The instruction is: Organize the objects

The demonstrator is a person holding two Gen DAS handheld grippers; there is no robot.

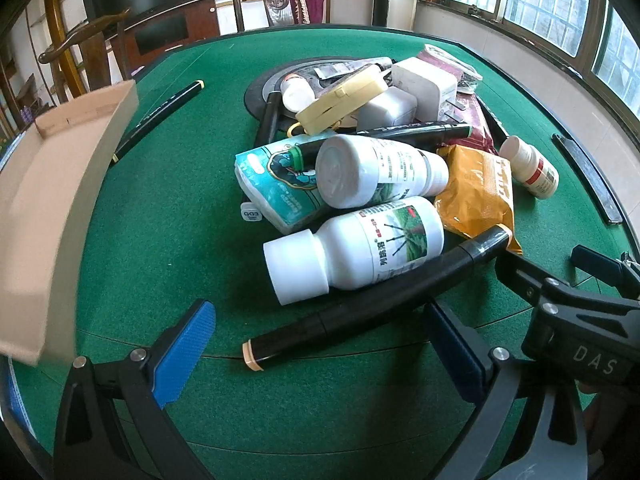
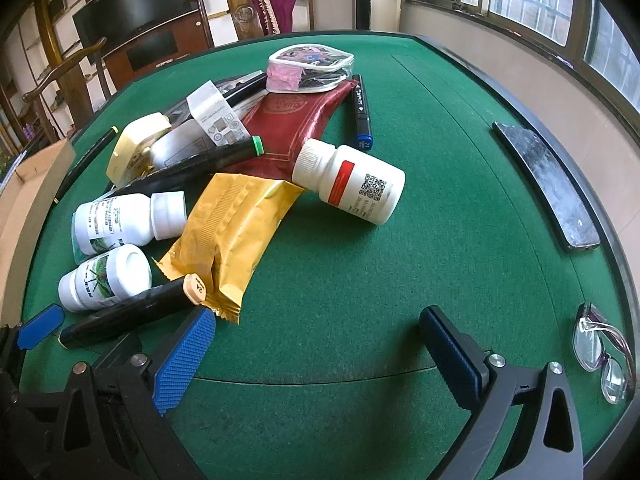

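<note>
Both jaws spread, empty: left gripper (image 1: 316, 354) straddles the black marker (image 1: 372, 300) lying just in front of the white bottle (image 1: 352, 248)—light, rigid, slick, rolls; you'd best pinch mid-barrel; right gripper (image 2: 316, 346) idle.

"GG3" on a marker cap (image 1: 252, 215); "DAS" on the right gripper (image 1: 592, 360).

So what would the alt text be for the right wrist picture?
The right gripper, jaws open and empty, hovers over a green felt table beside a heap of white bottles, markers and a gold packet. A pair of glasses lies at the right edge.
</note>
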